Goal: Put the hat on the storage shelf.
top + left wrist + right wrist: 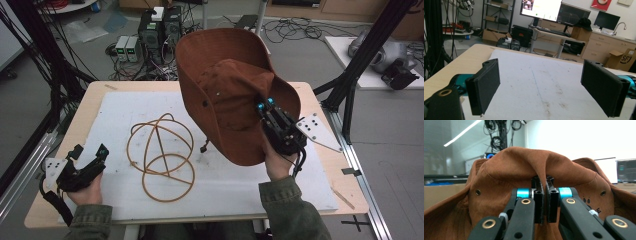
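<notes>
A brown wide-brimmed hat [227,92] hangs in the air above the right half of the table, its crown pinched by my right gripper [265,107]. In the right gripper view the black jaws are pressed together on a fold of the hat [506,170], and my right gripper [543,182] is shut on it. A round wire frame [160,155] of orange-brown hoops stands on the white mat left of the hat. My left gripper [90,155] rests at the table's front left corner, open, with nothing between its pads [486,85].
A white mat [115,115] covers most of the wooden table [95,92]. Black frame posts [350,75] rise at the right, and cables and boxes lie on the floor behind the table. Desks and a monitor [541,8] stand far off in the left gripper view.
</notes>
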Tool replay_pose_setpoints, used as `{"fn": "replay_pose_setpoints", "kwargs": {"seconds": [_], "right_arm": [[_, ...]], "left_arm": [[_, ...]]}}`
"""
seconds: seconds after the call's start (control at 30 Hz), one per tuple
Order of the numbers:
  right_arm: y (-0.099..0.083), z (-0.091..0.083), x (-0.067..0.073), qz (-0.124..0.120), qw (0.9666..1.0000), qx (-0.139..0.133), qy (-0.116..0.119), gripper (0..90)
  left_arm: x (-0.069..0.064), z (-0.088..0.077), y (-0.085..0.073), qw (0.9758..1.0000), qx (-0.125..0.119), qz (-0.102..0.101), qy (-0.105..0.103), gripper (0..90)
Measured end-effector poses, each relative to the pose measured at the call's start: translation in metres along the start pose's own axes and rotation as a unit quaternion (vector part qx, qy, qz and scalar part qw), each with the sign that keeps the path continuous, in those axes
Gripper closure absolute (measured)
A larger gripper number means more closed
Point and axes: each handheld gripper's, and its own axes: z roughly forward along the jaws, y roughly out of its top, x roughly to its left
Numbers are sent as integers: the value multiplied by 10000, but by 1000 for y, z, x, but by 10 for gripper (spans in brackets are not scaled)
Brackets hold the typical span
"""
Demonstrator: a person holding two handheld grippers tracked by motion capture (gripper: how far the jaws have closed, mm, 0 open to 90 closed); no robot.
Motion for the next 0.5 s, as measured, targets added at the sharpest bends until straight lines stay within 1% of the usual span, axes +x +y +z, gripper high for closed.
{"fn": "replay_pose_setpoints", "kwargs": {"seconds": [0.03,0.07,0.1,0.13,0.2,0.23,0.27,0.33,0.37,0.4,0.43,0.47,0.5], "right_arm": [[0,0,0,0,10000,0,0,881],[1,4,2,102,9998,-21,152,881],[1,4,2,102,9998,-21,152,881],[2,7,4,221,9993,-47,292,881],[2,12,5,374,9982,-38,474,881],[2,12,5,374,9982,-38,474,881],[1,15,6,397,9973,-7,623,881],[0,18,7,387,9963,-1,768,881],[0,18,7,387,9963,-1,768,881],[-1,20,9,382,9953,-7,894,880],[-1,20,9,382,9953,-7,894,880],[-2,21,11,351,9941,-47,1025,880],[-2,21,11,351,9941,-47,1025,880]], "left_arm": [[0,0,0,10000,-5,-12,3,159],[0,0,0,10000,-3,-10,6,159],[0,0,0,10000,-7,-13,8,159],[1,0,0,10000,-20,-17,11,159],[1,0,0,10000,-22,-28,3,161],[1,0,0,10000,-20,-36,-4,161],[1,-1,0,10000,-12,-34,-1,163],[2,-1,1,10000,-7,-29,3,163],[2,-1,1,10000,-24,-38,2,163],[2,-1,1,10000,-35,-57,11,162],[2,-1,0,10000,-33,-60,7,162],[2,-1,0,10000,-25,-39,12,162],[2,-1,0,10000,-20,-44,8,162]]}}
